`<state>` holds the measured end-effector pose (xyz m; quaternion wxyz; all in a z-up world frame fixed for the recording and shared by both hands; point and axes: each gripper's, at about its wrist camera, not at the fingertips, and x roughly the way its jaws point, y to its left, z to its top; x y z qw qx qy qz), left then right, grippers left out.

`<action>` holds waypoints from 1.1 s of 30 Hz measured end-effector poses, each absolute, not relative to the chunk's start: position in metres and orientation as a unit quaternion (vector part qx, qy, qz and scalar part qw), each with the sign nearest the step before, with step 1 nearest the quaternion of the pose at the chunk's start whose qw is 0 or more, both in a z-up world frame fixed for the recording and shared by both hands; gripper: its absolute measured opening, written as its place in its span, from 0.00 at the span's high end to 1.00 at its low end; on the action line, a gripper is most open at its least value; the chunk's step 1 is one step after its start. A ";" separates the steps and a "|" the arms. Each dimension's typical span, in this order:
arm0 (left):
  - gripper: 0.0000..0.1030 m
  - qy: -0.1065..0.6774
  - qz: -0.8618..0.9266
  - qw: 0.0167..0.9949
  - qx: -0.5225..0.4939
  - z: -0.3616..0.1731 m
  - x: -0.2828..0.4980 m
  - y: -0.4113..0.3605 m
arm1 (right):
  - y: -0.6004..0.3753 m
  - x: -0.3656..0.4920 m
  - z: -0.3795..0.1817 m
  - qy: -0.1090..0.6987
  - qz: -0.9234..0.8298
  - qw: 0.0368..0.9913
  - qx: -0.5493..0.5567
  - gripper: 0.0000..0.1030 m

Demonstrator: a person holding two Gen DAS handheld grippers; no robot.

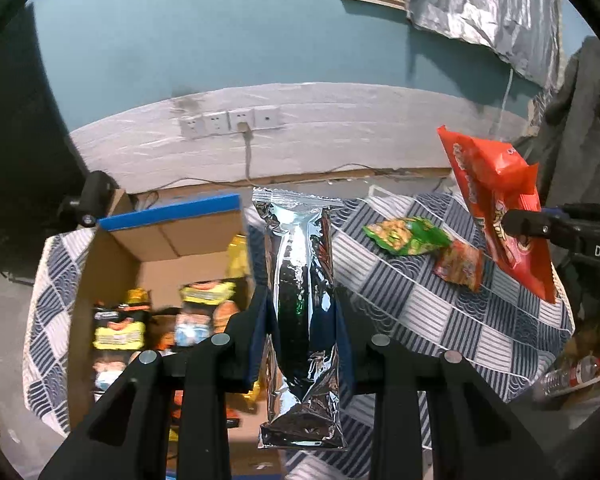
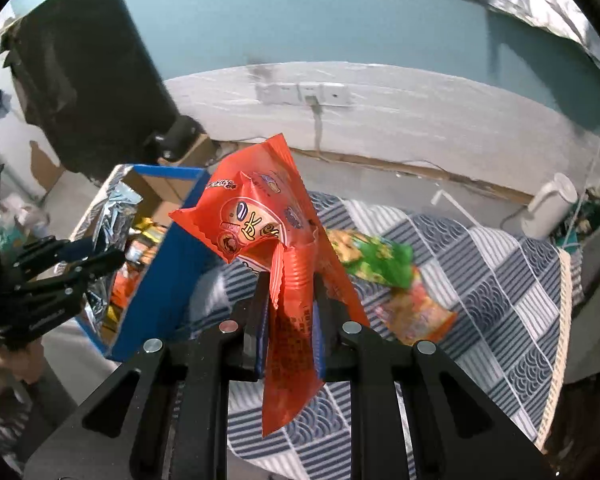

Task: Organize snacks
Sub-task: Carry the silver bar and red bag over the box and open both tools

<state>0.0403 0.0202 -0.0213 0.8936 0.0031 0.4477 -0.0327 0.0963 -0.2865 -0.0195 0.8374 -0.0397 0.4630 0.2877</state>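
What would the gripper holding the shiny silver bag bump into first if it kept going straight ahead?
Probably the cardboard box, or the snacks inside. The left gripper, shut on the silver bag, points down about at its right edge; depth is unclear.

Silver foil packet, orange-red packet — blue-grey checked cloth, blue-edged box.

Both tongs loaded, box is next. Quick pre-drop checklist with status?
1. Left tongs clamped on silver packet: ok.
2. Right tongs clamped on orange packet: ok.
3. Cardboard box open on top: ok.
4. Free room inside the box: cannot tell, several snacks already there.
5. Both packets lifted off the checked cloth: ok.
6. Table emptied: not ok, green packet and small orange packet remain.
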 end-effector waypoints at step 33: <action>0.70 0.444 0.083 0.891 -0.057 -0.037 0.069 0.178 | -0.095 0.107 -0.040 0.486 0.366 0.790 -0.077 0.85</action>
